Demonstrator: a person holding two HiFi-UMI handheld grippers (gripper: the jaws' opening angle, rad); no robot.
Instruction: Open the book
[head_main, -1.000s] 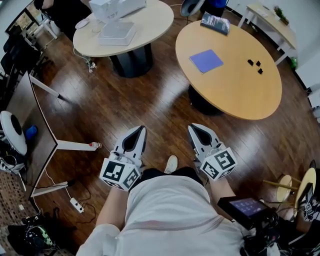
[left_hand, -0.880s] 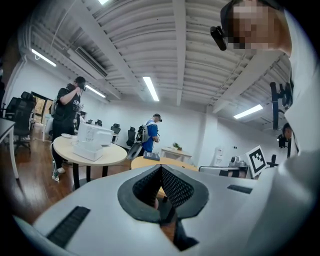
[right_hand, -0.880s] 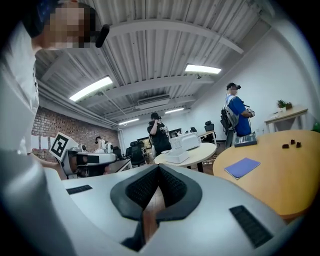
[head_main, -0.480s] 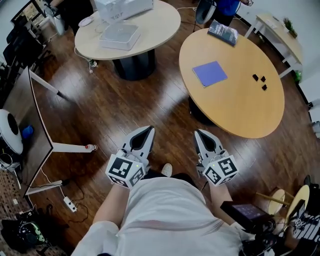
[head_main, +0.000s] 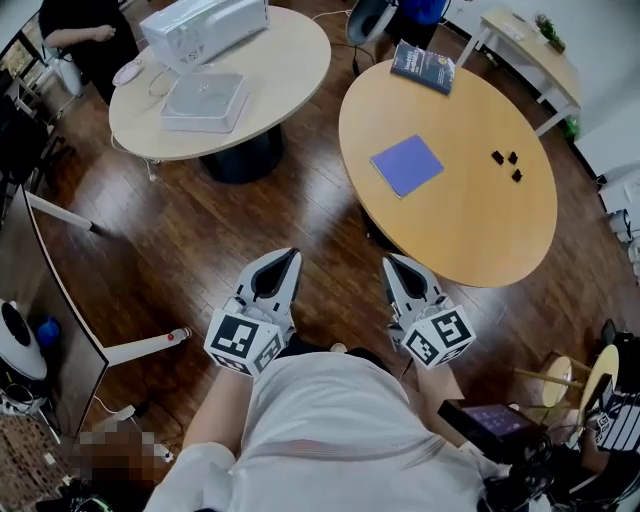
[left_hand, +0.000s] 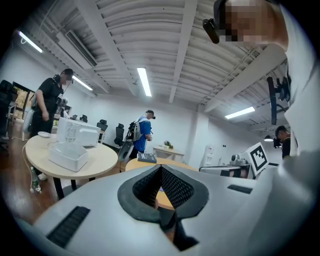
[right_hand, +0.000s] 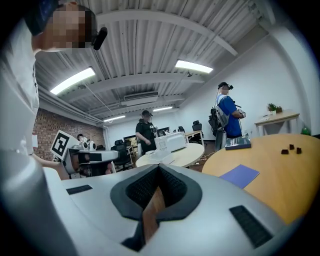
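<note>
At the far left a dark panel (head_main: 40, 310) with a white rim and white legs runs off the edge of the head view; I cannot make out what it is. Beyond it stands the left round table (head_main: 290, 60), a pale smooth top on a dark pedestal. It carries a white boxy machine (head_main: 205, 22) and a flat white square case (head_main: 205, 100); I cannot tell whether anything lies inside that case. A person in black (head_main: 75, 25) is cut off at the top corner.

My left gripper (head_main: 288, 257) hangs over the glossy brown plank floor (head_main: 200, 210), pointing forward, its marker cube close to my shirt. Its jaws are closed tip to tip and hold nothing; behind the tips there is only the hollow between the ribbed black pads. My right gripper (head_main: 392, 262) is level with it and near it, jaws likewise pressed together and empty.

Ahead to the right is the right round table (head_main: 480, 230), light wood in colour. A thin blue book (head_main: 407, 165) lies flat and closed near its middle, well apart from both grippers. A thicker dark book (head_main: 422, 67), also closed, sits at the far rim; its cover print is too small to read. Three small black pieces (head_main: 506, 163) cluster to the right of the blue book, their shape unclear. At the lower right a tablet (head_main: 495, 418) lies among dark clutter that I cannot sort out.
</note>
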